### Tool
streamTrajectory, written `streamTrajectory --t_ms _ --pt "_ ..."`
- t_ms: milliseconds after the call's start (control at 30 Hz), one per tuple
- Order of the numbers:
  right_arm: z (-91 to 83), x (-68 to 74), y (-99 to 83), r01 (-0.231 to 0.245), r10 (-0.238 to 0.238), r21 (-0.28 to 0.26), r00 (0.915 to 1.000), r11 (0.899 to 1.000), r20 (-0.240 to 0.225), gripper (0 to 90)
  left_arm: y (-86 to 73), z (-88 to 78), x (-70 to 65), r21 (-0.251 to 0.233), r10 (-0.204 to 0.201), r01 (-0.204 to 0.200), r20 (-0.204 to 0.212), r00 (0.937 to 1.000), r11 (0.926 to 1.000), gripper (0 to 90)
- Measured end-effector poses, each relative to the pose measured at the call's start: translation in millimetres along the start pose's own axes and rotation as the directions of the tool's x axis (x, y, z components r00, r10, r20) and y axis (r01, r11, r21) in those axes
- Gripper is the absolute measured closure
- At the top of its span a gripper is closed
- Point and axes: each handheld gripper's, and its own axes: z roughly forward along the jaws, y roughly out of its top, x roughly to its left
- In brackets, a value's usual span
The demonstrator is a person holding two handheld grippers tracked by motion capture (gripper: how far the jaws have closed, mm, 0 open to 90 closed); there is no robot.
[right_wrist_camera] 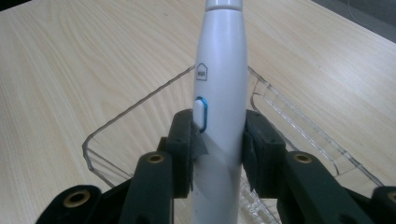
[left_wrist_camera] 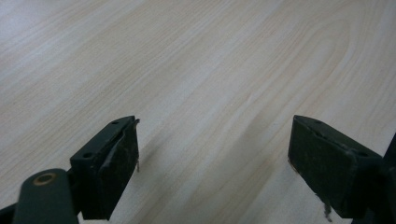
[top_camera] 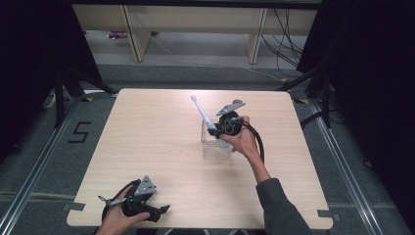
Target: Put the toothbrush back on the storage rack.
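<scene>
1. At centre frame of the high view, the right hand-held gripper (top_camera: 214, 130) clenched a white electric toothbrush with a blue-ringed button (right_wrist_camera: 221, 107), tilted above a clear plastic tray (top_camera: 215, 147) on the pale wooden bench (top_camera: 147, 142).
2. At lower left, the left hand-held gripper (left_wrist_camera: 212, 163) hung released, jaws wide apart, over bare bench.

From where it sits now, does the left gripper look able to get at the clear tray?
Probably yes. The left gripper is open near the table's near edge, with bare wood between it and the clear tray. The right gripper holds an electric toothbrush over the tray, crowding that side.
</scene>
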Motion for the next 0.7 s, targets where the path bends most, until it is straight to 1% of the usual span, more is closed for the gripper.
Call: streamTrajectory --t_ms 33,67,100,133,167,233,267,300,367,433,467,500,533,567,600,633,667,700 --pt "-0.5 0.6 0.0 -0.012 0.012 0.013 0.9999 1.0 -0.006 66.3 0.0 0.1 0.1 0.0 0.0 0.0 -0.002 1.0 1.0 15.6" --pt "-0.3 0.6 -0.1 -0.018 0.018 0.015 0.9998 1.0 -0.007 66.3 0.0 0.1 0.1 0.0 -0.001 0.001 -0.002 1.0 1.0 15.6" --pt "-0.1 1.3 -0.1 -0.024 0.024 0.026 0.9997 0.999 -0.001 66.3 0.0 0.0 0.1 0.001 0.0 0.0 -0.002 1.0 1.0 15.6" --pt "0.2 -0.7 0.2 0.003 -0.003 0.02 1.0 1.0 0.007 66.3 0.0 0.1 0.1 0.0 0.0 0.0 -0.002 1.0 1.0 15.6" --pt "0.7 0.6 0.2 -0.024 0.024 0.029 0.9997 0.999 0.004 66.3 0.0 0.1 0.0 0.0 0.0 0.0 -0.001 1.0 1.0 15.6" --pt "1.3 0.5 0.3 -0.023 0.023 0.036 0.9997 0.999 0.001 66.3 0.0 0.2 0.0 0.0 0.0 0.0 -0.002 1.0 1.0 15.6" --pt "1.9 -0.8 0.7 0.001 -0.001 0.033 1.0 0.999 0.003 66.3 -0.2 0.3 -0.5 -0.001 -0.009 0.009 -0.002 1.0 1.0 15.6" --pt "2.3 -0.3 0.5 -0.005 0.005 0.043 1.0 0.999 -0.003 66.3 -0.2 0.2 -0.4 -0.001 -0.007 0.007 -0.002 1.0 1.0 15.6" --pt "2.7 -0.5 1.1 0.002 -0.002 0.05 1.0 0.999 0.007 66.2 0.0 0.1 0.0 0.0 -0.001 0.001 -0.002 1.0 1.0 15.6" --pt "3.4 0.1 1.9 -0.006 0.006 0.062 1.0 0.998 -0.002 66.3 -0.1 0.1 0.0 0.0 0.0 0.0 -0.002 1.0 1.0 15.6" --pt "4.0 -1.0 2.2 0.008 -0.008 0.057 0.9999 0.998 0.01 66.2 -0.3 0.4 -0.6 0.0 -0.01 0.01 -0.002 0.9999 0.9999 15.6" --pt "5.9 -0.2 2.1 -0.001 0.001 0.052 1.0 0.999 0.002 66.2 -0.2 0.3 -0.6 0.001 -0.008 0.008 -0.002 1.0 1.0 15.6" --pt "6.8 0.0 2.3 0.003 -0.003 0.06 1.0 0.998 -0.001 66.2 -0.2 0.5 -0.7 -0.001 -0.009 0.009 -0.002 1.0 1.0 15.6" --pt "6.3 -0.7 2.6 0.017 -0.017 0.071 0.9998 0.997 0.004 66.2 -0.2 0.3 -0.5 -0.001 -0.008 0.008 -0.003 1.0 1.0 15.6" --pt "6.8 0.0 3.1 0.007 -0.007 0.08 1.0 0.997 -0.005 66.2 0.1 -0.1 0.3 0.001 0.004 -0.004 -0.001 1.0 1.0 15.6" --pt "7.1 0.0 3.1 0.005 -0.006 0.092 1.0 0.996 0.007 66.2 0.0 -0.1 -0.2 -0.002 -0.003 0.003 0.001 1.0 1.0 15.6" --pt "8.7 -0.9 2.9 0.01 -0.01 0.085 1.0 0.996 -0.002 66.2 0.1 -0.2 0.2 0.002 0.003 -0.003 -0.001 1.0 1.0 15.6" --pt "9.4 -1.2 2.8 0.012 -0.011 0.084 0.9999 0.996 -0.002 66.1 0.0 0.0 0.0 0.0 0.001 -0.001 -0.001 1.0 1.0 15.6"
